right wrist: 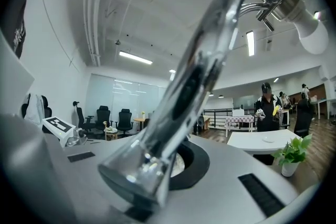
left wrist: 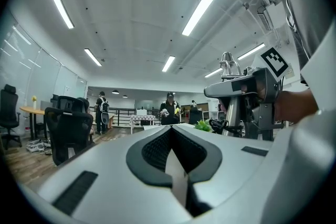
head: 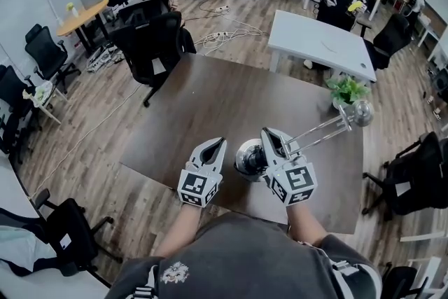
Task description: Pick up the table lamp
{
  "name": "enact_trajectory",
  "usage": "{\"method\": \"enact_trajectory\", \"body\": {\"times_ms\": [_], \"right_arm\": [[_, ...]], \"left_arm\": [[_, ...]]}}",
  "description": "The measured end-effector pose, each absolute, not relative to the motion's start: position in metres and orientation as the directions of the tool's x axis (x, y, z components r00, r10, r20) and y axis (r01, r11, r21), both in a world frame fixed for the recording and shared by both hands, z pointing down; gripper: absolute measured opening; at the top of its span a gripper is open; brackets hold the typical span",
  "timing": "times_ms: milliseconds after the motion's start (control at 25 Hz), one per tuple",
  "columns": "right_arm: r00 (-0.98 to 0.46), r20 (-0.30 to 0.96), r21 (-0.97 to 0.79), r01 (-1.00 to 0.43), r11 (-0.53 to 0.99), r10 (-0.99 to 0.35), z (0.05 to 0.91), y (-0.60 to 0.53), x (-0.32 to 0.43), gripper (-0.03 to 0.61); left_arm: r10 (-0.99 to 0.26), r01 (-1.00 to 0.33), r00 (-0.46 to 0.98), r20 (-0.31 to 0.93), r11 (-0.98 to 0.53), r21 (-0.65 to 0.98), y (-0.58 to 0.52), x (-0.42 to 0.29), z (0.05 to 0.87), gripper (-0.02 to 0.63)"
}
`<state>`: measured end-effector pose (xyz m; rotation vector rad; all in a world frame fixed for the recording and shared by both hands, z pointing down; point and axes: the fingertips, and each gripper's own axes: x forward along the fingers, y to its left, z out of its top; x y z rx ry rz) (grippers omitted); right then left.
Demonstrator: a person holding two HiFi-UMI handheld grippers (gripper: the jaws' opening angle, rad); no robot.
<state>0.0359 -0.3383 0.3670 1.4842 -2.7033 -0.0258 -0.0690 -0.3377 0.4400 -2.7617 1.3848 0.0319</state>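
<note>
table lamp: sits at the near edge of the dark table, right in front of the person. round chrome base lies between the two grippers.

right gripper: jaws clamped on the lamp's thin chrome stem, low down, just above the flared foot. its own view shows the stem running up out of the closed jaws.

left gripper: jaws pressed together with nothing between them, just beside the base on its left, not touching the lamp as far as i can see.

step in hand, by my reading: grip made, lift beginning. can't tell whether the base has cleared the tabletop.

long axis: runs along the stem, from the base near the person up and away to the right. the head and bulb end close to the small potted plant. the lamp looks tilted, head leaning toward the plant side.

next move calls for: a straight rise with a steady wrist. the grip is low and the head hangs far out, so the lamp will want to swing or pivot in the jaws. keep the head clear of the plant.
</note>
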Motion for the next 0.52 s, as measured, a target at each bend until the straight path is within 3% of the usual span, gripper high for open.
{"method": "enact_trajectory", "body": {"times_ms": [520], "right_arm": [[-0.527, 0.054, 0.043, -0.847, 0.529, -0.848, 0.38, -0.335, 0.032, 0.022]], "left_arm": [[-0.806, -0.807, 0.591, -0.028, -0.591, -0.021, -0.331, -0.077, 0.45, 0.006]]}}
